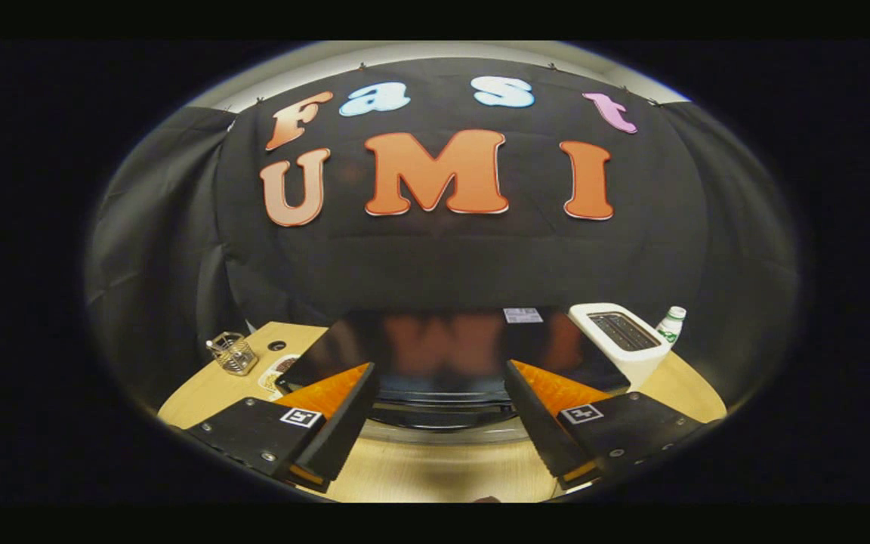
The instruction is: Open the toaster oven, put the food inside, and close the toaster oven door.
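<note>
Gripper (439,393) sits low over the pale wooden tabletop (435,472), its two fingers spread wide apart with nothing between them. Neither finger touches anything.

Black toaster oven (450,355) with a glossy flat top stands directly ahead, spanning the gap between the fingers and reaching past both. Its top surface mirrors the wall behind. A small pale sticker (522,315) lies on the far right part of that top. The oven's front edge with a curved silvery band shows just ahead of the fingertips, between them; whether the door is open or closed cannot be told from this angle.

White pop-up toaster (624,340) with a dark slotted top stands just beside the oven on its right. A small white bottle with a green label (671,323) stands beyond the toaster, near it.

Left of the oven: a wire mesh basket (233,353) on the tabletop, and nearer the oven a small white plate with something dark on it (278,372), partly hidden behind the left finger; probably the food, too small to identify.
</note>
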Motion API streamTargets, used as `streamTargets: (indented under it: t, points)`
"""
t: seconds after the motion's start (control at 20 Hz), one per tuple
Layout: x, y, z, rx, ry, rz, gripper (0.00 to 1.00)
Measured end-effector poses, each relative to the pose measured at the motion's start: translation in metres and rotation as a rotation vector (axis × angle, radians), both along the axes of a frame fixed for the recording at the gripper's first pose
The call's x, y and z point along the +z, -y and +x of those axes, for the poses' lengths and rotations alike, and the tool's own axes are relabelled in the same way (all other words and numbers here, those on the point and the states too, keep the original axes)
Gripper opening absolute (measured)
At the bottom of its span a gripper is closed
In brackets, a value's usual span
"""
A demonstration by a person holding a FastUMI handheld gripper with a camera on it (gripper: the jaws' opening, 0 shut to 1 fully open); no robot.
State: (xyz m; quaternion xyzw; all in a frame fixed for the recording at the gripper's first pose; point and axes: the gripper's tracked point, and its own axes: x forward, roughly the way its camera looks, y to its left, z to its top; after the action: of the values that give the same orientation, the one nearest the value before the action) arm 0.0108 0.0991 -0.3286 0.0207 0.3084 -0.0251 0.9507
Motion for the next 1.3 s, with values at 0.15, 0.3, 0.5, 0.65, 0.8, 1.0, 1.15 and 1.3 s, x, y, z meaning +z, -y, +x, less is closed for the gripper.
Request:
streamTargets:
  t: [0.15,0.3,0.5,0.65,0.8,1.0,1.15,1.3]
  points:
    - [-0.019,0.004,0.002,-0.008,-0.026,-0.008,0.99]
    - [-0.026,0.005,-0.002,0.005,-0.022,-0.036,1.0]
    - [-0.018,0.006,-0.018,-0.03,0.029,-0.024,0.98]
    - [-0.018,0.002,-0.04,0.001,0.056,-0.043,0.94]
    - [-0.018,-0.003,-0.067,0.055,0.032,-0.028,0.91]
    - [-0.032,-0.01,-0.109,0.157,-0.072,-0.005,0.91]
    - [-0.04,-0.013,-0.127,0.202,-0.122,0.02,0.91]
    - [-0.055,-0.018,-0.146,0.242,-0.203,0.036,0.91]
